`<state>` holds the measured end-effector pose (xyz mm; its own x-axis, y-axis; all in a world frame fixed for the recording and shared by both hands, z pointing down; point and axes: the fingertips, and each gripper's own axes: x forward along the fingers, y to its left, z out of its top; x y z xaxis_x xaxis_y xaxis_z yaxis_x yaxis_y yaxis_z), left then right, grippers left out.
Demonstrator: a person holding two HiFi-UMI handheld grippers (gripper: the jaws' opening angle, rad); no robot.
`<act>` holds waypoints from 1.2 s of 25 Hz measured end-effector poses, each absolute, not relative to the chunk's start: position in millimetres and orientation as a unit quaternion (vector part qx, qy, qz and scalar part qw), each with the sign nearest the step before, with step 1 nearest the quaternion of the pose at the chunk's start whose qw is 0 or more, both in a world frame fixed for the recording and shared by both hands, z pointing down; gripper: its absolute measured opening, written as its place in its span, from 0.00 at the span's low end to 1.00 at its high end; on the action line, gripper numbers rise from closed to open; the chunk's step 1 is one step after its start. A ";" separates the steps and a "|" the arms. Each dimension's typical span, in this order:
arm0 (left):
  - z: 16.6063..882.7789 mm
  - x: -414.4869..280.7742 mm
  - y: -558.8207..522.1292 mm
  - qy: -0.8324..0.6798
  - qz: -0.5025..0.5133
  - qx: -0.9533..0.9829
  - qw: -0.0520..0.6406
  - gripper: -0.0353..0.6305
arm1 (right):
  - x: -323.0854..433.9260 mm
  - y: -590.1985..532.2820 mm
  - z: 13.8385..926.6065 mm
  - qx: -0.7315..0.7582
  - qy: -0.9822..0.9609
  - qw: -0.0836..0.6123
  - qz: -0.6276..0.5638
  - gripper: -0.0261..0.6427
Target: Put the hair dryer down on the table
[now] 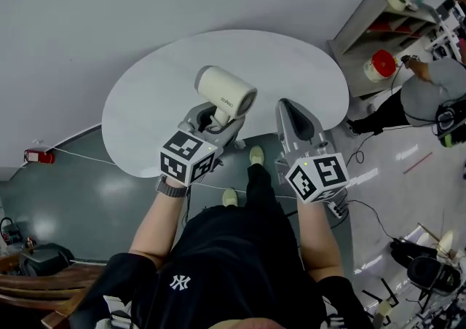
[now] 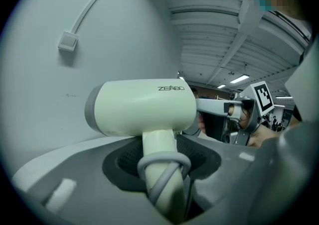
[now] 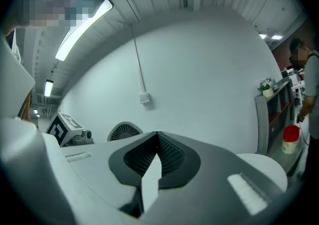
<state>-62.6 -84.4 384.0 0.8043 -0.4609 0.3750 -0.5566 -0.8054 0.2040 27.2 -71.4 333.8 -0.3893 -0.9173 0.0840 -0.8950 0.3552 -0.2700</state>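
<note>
Step in hand: carry-over, set-down not yet made. The hair dryer (image 1: 226, 92) is held upright by its handle (image 2: 158, 147) in the clenched left tool (image 1: 217, 119), above the near edge of the counter (image 1: 145, 102). The right tool (image 1: 288, 108) is closed on nothing, just beside. Next move as judged: the dryer to be lowered onto the bare top, then released. Dryer: smooth cream plastic barrel, grey end ring, round handle with a grey cord (image 2: 164, 167) looped on it. Counter: round, matte white.
</note>
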 end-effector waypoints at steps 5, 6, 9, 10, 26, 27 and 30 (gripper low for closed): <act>405.9 -39.6 -129.2 -0.277 0.175 0.931 0.163 0.35 | 51.1 -127.3 350.2 -0.540 0.826 0.040 -0.153 0.07; 411.1 -35.1 -138.5 -0.278 0.180 0.929 0.164 0.35 | 55.7 -138.2 355.7 -0.539 0.827 0.039 -0.157 0.07; 429.7 -21.8 -166.5 -0.281 0.195 0.924 0.171 0.35 | 70.3 -169.1 375.6 -0.537 0.826 0.030 -0.170 0.07; 436.5 -17.6 -175.6 -0.283 0.200 0.922 0.173 0.35 | 75.2 -178.8 382.8 -0.536 0.826 0.028 -0.174 0.07; 542.4 28.3 -271.3 -0.300 0.314 0.880 0.194 0.35 | 127.7 -280.9 470.3 -0.502 0.832 0.010 -0.236 0.07; 549.7 28.3 -274.9 -0.299 0.323 0.877 0.195 0.35 | 127.6 -283.4 476.4 -0.501 0.832 0.008 -0.240 0.07; 571.2 29.2 -283.1 -0.291 0.347 0.869 0.200 0.35 | 126.9 -289.2 494.4 -0.500 0.829 0.002 -0.249 0.07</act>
